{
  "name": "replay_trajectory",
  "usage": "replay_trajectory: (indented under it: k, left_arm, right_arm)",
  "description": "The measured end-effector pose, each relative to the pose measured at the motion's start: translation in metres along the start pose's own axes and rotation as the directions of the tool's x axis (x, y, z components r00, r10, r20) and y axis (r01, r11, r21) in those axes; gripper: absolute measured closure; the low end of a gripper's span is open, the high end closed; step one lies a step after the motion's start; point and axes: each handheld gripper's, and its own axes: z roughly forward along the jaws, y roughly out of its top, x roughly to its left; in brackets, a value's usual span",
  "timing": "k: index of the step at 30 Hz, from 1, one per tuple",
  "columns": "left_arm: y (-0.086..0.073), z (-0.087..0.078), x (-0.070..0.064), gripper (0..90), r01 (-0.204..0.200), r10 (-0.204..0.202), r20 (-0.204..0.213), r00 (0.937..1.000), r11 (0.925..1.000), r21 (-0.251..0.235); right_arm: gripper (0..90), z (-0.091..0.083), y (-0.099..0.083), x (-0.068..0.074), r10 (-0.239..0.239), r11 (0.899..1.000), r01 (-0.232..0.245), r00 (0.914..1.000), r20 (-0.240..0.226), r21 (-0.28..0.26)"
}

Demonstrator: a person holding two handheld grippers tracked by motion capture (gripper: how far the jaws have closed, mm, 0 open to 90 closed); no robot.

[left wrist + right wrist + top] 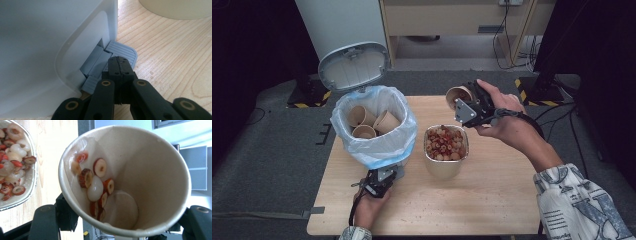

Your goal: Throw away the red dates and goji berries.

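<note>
I stand at a wooden table (492, 200) with a gripper in each hand. My right gripper (472, 106) pinches a paper cup (459, 95), tipped on its side in the air just beyond a foil tray (446, 167) heaped with red and white fruit slices (444, 142). In the right gripper view, a few slices (96, 186) cling to the cup's inner wall (150, 182), near a scrap of clear film. My left gripper (120, 65), its jaws pressed together with nothing between them, bears down on the grey pedal (123, 51) of a white pedal bin (374, 125), whose lid (353, 65) stands open; three used cups (373, 121) already lie in its bag. To do this step well, I judge I should hold the cup's mouth directly over the tray, tilt it steeper and shake gently so the stuck slices drop, keeping steady pressure on the pedal so the lid is open when the empty cup goes into the bin.
</note>
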Motion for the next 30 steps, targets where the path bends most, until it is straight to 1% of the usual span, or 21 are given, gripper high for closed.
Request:
replay_trajectory:
  k: [8, 12, 13, 14, 15, 17, 18, 19, 20, 21, 23, 24, 25, 26, 28, 30]
  left_arm:
    - [0.0, 0.0, 0.0, 89.9, 0.003, -0.003, 0.0, 1.0, 1.0, -0.003]
    - [0.0, 0.0, 0.0, 89.9, 0.003, -0.003, 0.002, 1.0, 1.0, -0.005]
    - [0.0, 0.0, 0.0, 89.9, 0.003, -0.003, 0.002, 1.0, 1.0, -0.005]
    - [0.0, 0.0, 0.0, 89.8, 0.003, -0.003, 0.002, 1.0, 1.0, -0.005]
    - [0.0, 0.0, 0.0, 89.8, 0.004, -0.004, 0.004, 1.0, 1.0, -0.005]
    - [0.0, 0.0, 0.0, 89.9, 0.003, -0.003, 0.001, 1.0, 1.0, -0.002]
    - [0.0, 0.0, 0.0, 89.9, 0.003, -0.003, 0.001, 1.0, 1.0, -0.002]
    - [0.0, 0.0, 0.0, 89.9, 0.002, -0.002, 0.002, 1.0, 1.0, -0.003]
    - [0.0, 0.0, 0.0, 89.9, 0.002, -0.002, 0.002, 1.0, 1.0, -0.003]
    - [0.0, 0.0, 0.0, 89.9, 0.002, -0.002, 0.002, 1.0, 1.0, -0.005]
    - [0.0, 0.0, 0.0, 89.9, 0.002, -0.002, 0.001, 1.0, 1.0, -0.002]
    - [0.0, 0.0, 0.0, 89.9, 0.002, -0.002, 0.001, 1.0, 1.0, -0.002]
    - [0.0, 0.001, 0.0, 89.9, 0.003, -0.003, 0.002, 1.0, 1.0, -0.006]
    - [0.0, 0.001, 0.0, 89.9, 0.003, -0.003, 0.002, 1.0, 1.0, -0.006]
    - [0.0, 0.0, 0.0, 89.9, 0.002, -0.002, 0.002, 1.0, 1.0, -0.003]
    - [0.0, 0.0, 0.0, 89.9, 0.002, -0.002, 0.002, 1.0, 1.0, -0.003]
  right_arm:
    - [30.6, 0.001, 0.003, 0.003, -0.006, 1.0, 0.006, 1.0, -0.007, -0.01]
    - [30.6, 0.003, 0.004, 0.003, -0.012, 1.0, 0.012, 0.9999, 0.001, -0.003]
    - [30.6, 0.004, 0.006, 0.004, -0.054, 0.998, 0.054, 0.9984, 0.014, 0.01]
    - [30.6, 0.004, 0.007, 0.004, -0.077, 0.997, 0.077, 0.9968, 0.019, 0.022]
    - [30.6, 0.004, 0.007, 0.004, -0.077, 0.997, 0.077, 0.9968, 0.019, 0.022]
    - [30.6, 0.005, 0.01, 0.007, -0.122, 0.992, 0.12, 0.9921, 0.031, 0.041]
    - [30.7, 0.006, 0.011, 0.007, -0.153, 0.987, 0.151, 0.9875, 0.037, 0.05]
    - [30.7, 0.006, 0.013, 0.009, -0.194, 0.979, 0.19, 0.9798, 0.05, 0.07]
    - [30.7, 0.006, 0.013, 0.01, -0.206, 0.977, 0.201, 0.9773, 0.052, 0.074]
    - [30.7, 0.006, 0.013, 0.01, -0.206, 0.977, 0.201, 0.9773, 0.052, 0.074]
    - [30.8, 0.006, 0.015, 0.011, -0.252, 0.965, 0.246, 0.9658, 0.06, 0.09]
    - [30.8, 0.006, 0.016, 0.011, -0.259, 0.963, 0.252, 0.9638, 0.064, 0.095]
    - [30.9, 0.005, 0.016, 0.011, -0.274, 0.959, 0.267, 0.9592, 0.069, 0.1]
    - [30.9, 0.005, 0.017, 0.011, -0.283, 0.956, 0.275, 0.9565, 0.071, 0.105]
    - [30.9, 0.004, 0.017, 0.009, -0.285, 0.955, 0.276, 0.9557, 0.075, 0.107]
    - [30.9, 0.003, 0.017, 0.008, -0.281, 0.956, 0.273, 0.9568, 0.075, 0.105]
